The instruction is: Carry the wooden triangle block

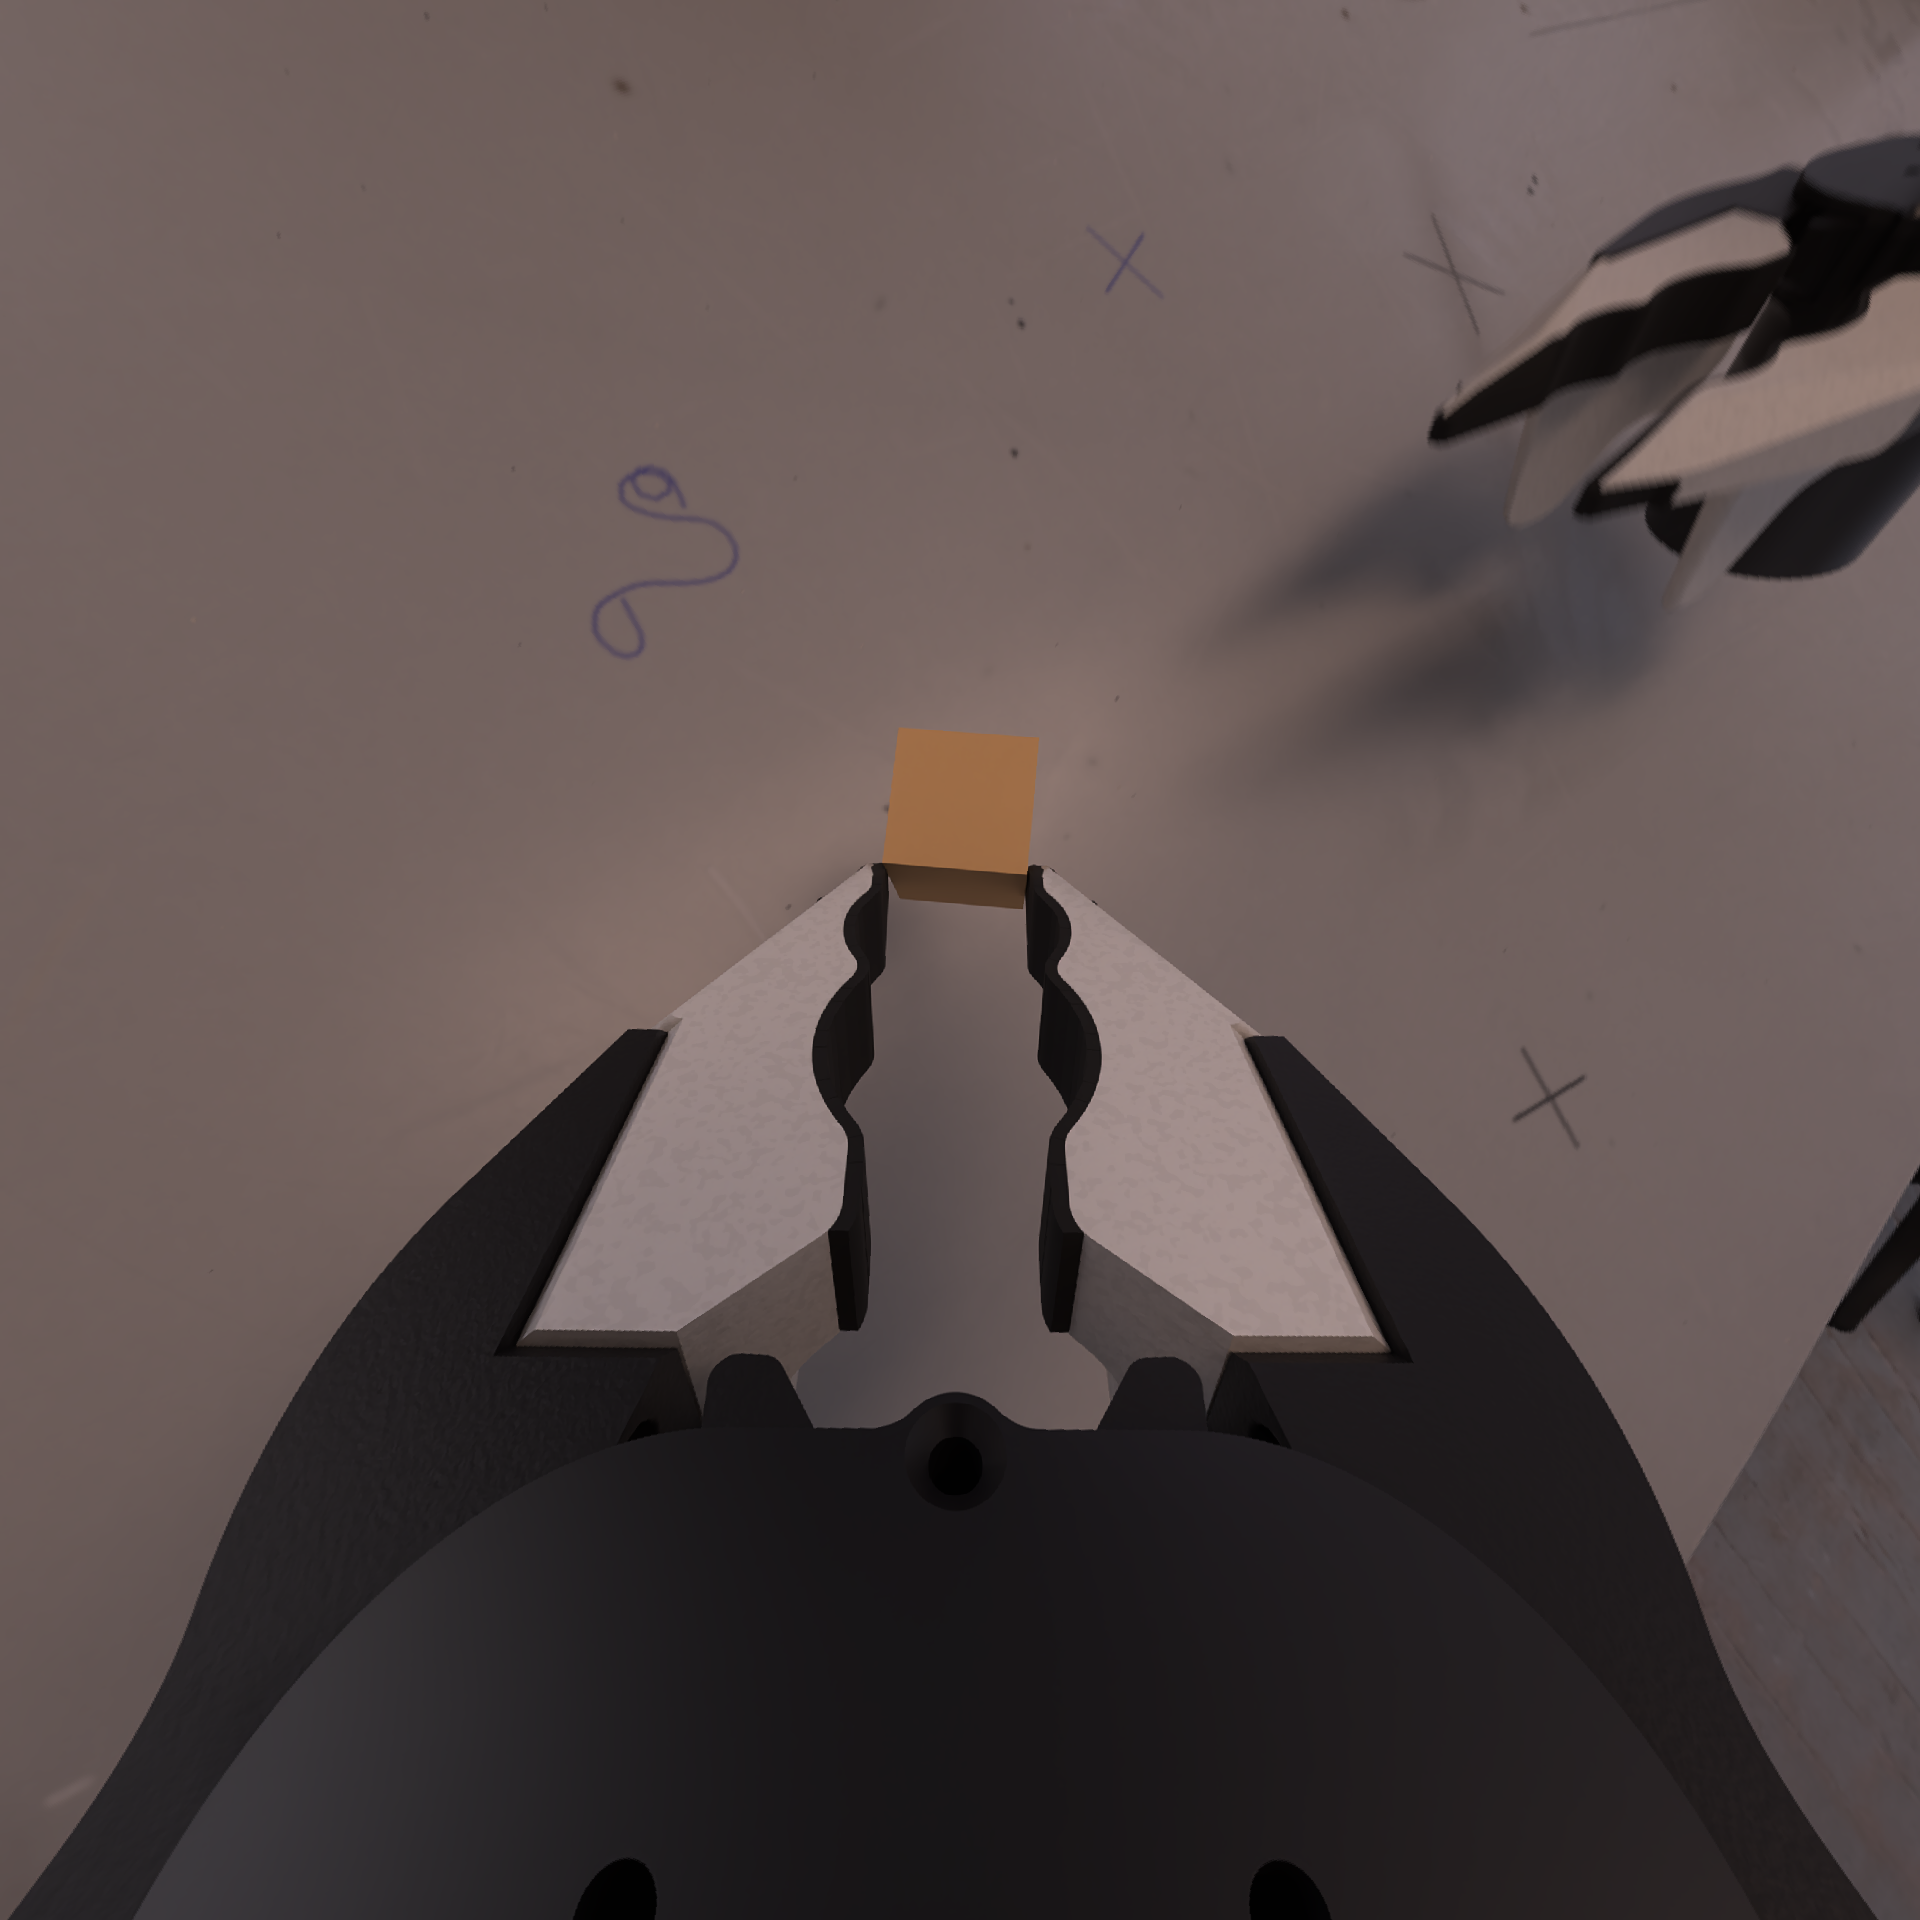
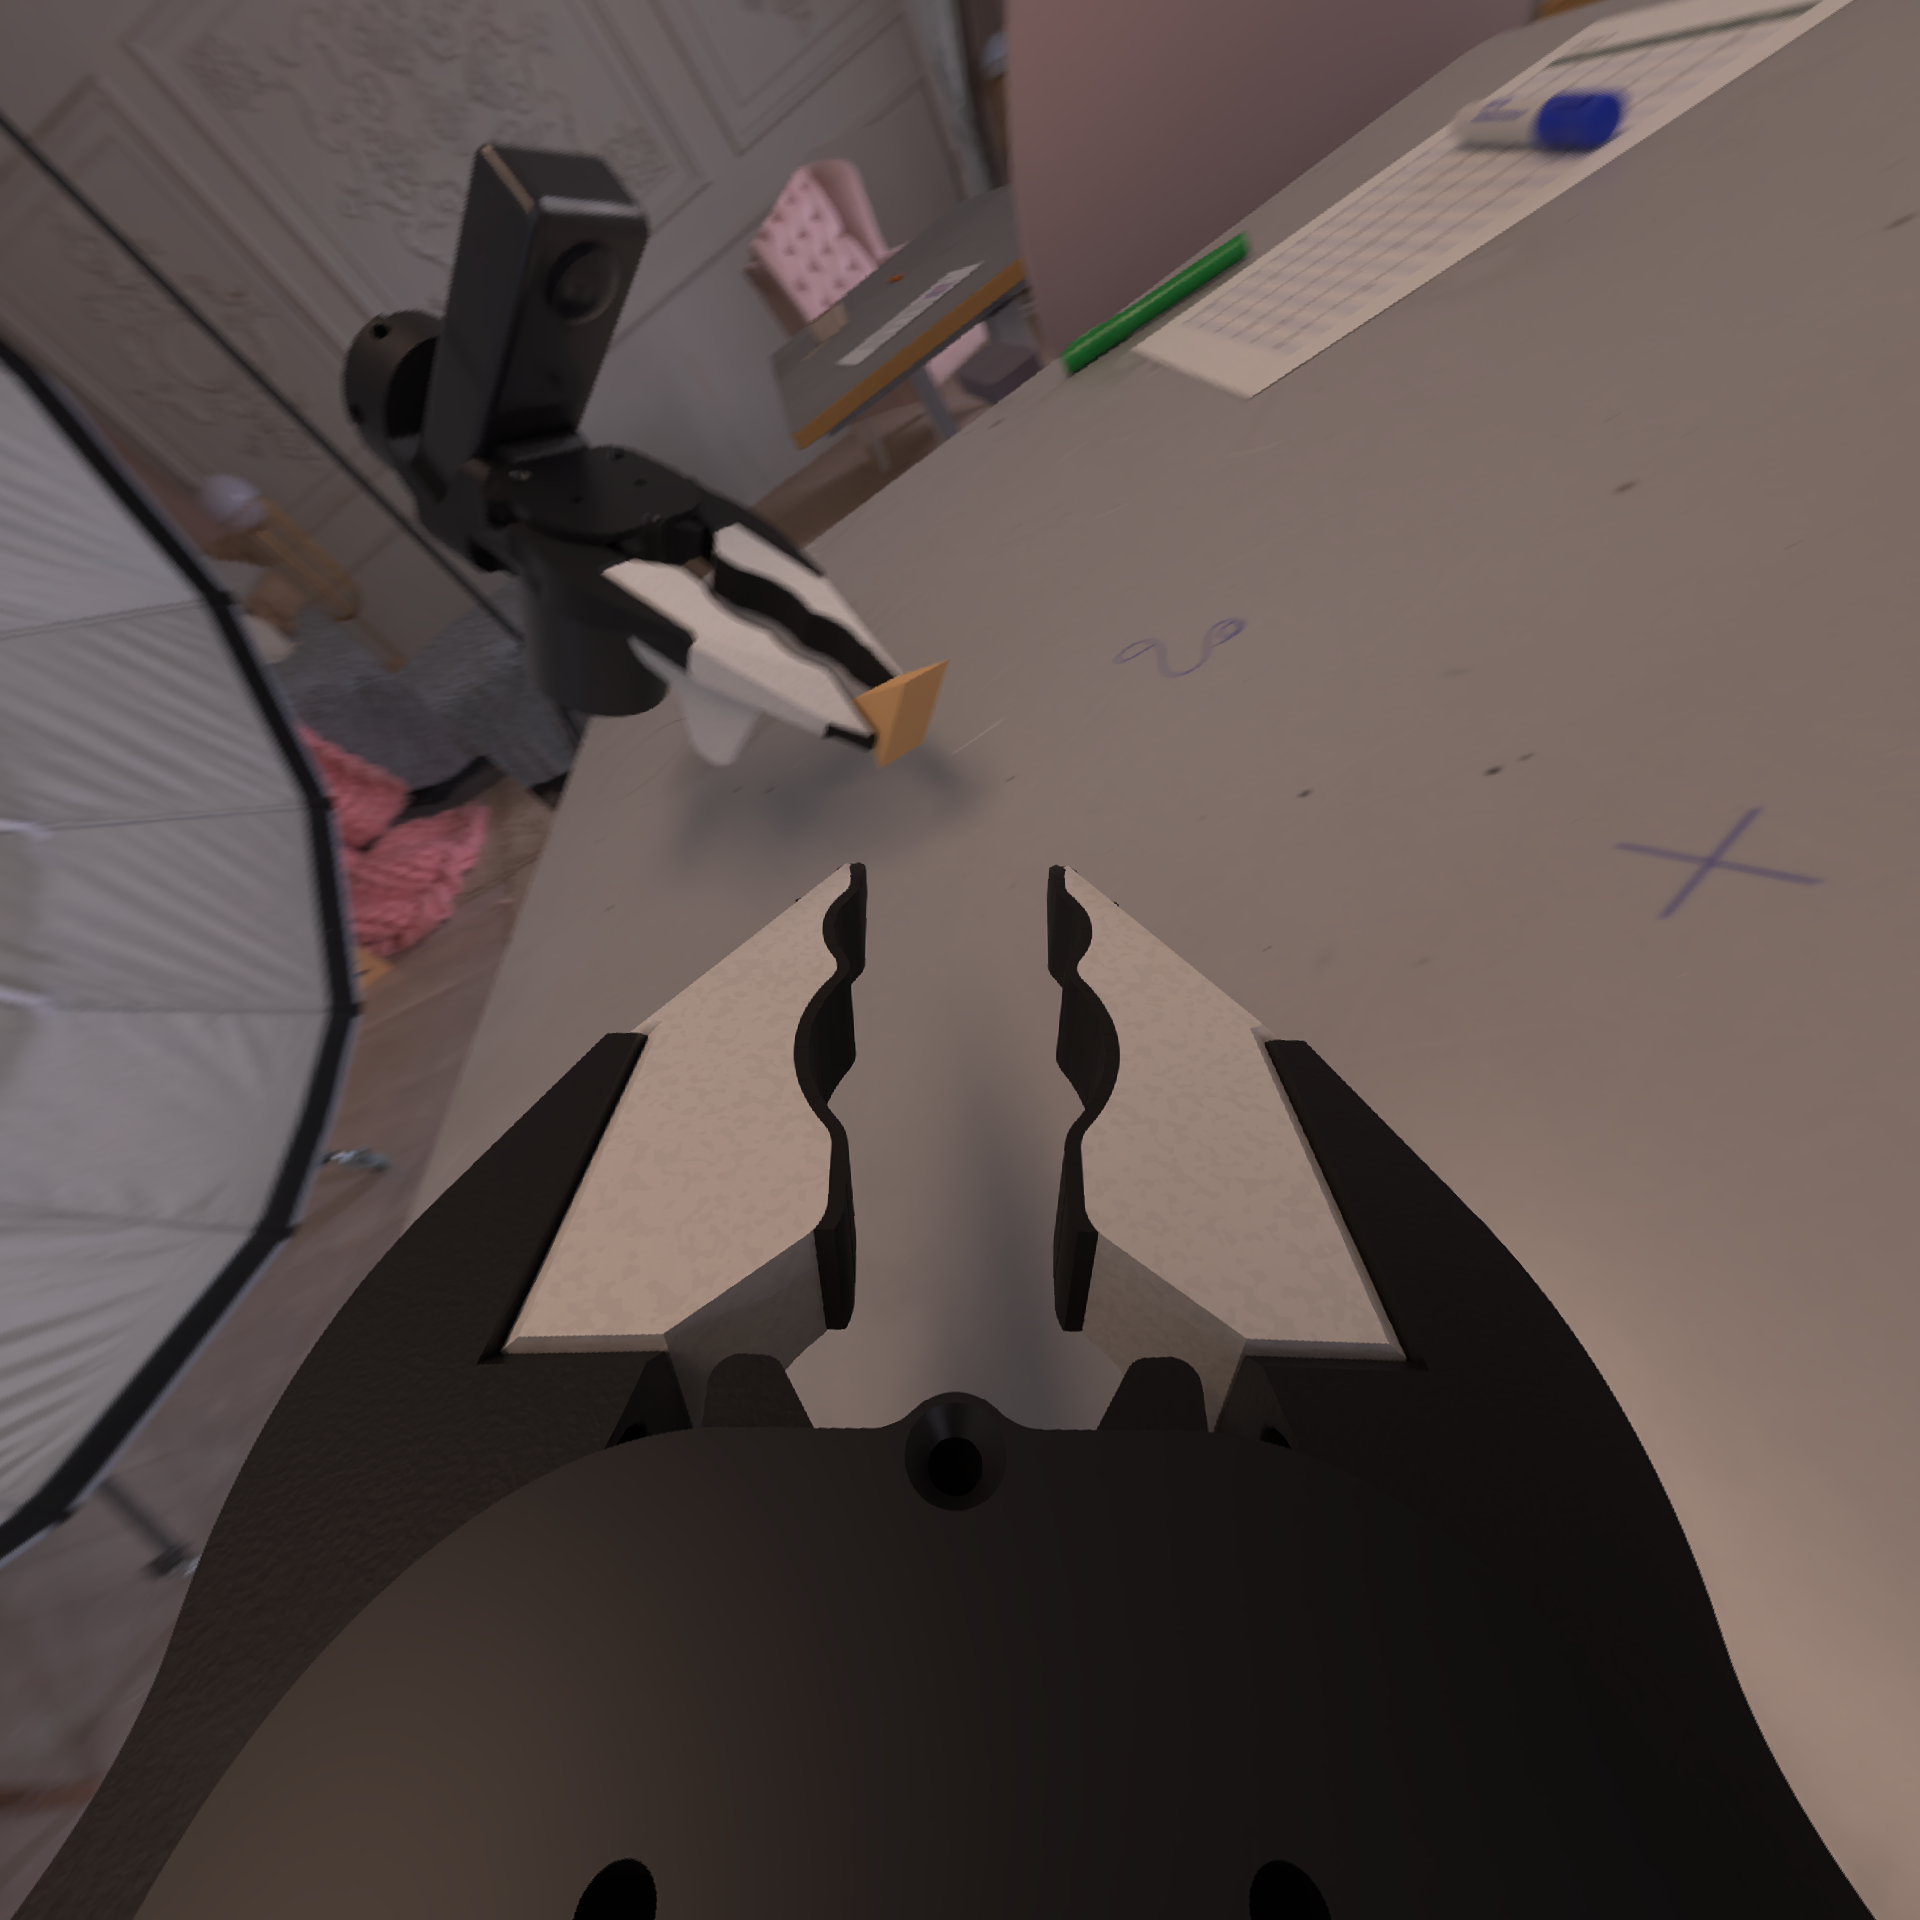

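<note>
My left gripper [image 1: 958,881] is shut on the wooden triangle block [image 1: 964,805], an orange-tan wedge pinched at its near end between the fingertips and sticking out forward. In the right wrist view the block [image 2: 906,712] hangs a little above the grey table [image 2: 1455,644], held by the left gripper [image 2: 868,717], with a faint shadow under it. My right gripper [image 2: 956,883] is open and empty, low over the table, a short way from the block. It also shows at the far right of the left wrist view [image 1: 1527,457].
Pen crosses [image 1: 1130,262] [image 2: 1714,862] and a blue squiggle [image 1: 665,561] mark the table. A green marker [image 2: 1158,303], a sheet of paper [image 2: 1403,239] and a blue-capped white object [image 2: 1548,120] lie at the far end. A softbox light [image 2: 135,935] stands beyond the left table edge.
</note>
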Action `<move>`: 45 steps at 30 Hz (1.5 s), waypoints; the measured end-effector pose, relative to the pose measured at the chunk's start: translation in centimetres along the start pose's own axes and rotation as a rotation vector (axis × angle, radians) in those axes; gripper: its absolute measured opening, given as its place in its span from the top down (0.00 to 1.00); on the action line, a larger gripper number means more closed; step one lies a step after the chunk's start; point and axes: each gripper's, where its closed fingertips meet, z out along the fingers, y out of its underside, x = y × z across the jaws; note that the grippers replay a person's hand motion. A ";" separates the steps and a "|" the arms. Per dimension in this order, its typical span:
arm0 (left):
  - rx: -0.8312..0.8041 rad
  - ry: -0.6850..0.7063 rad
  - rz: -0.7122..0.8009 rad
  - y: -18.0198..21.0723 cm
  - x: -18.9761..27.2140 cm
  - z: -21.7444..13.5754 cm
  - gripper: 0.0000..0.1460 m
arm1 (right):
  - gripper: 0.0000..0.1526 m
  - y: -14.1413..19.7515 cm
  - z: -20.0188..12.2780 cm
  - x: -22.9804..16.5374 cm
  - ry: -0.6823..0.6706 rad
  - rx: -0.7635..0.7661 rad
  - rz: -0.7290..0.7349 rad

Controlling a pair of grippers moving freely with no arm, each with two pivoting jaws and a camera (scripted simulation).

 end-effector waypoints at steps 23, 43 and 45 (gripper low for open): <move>0.329 0.275 -0.128 2.3 -2.1 -4.3 0.82 | 0.77 -0.7 2.3 4.3 0.204 -0.053 0.037; 0.400 0.377 -0.221 2.8 -3.0 -6.6 0.82 | 0.76 -0.6 2.4 5.2 0.191 -0.060 0.146; 0.396 0.372 -0.222 2.8 -3.1 -6.6 0.82 | 0.76 -0.6 2.4 5.2 0.187 -0.059 0.146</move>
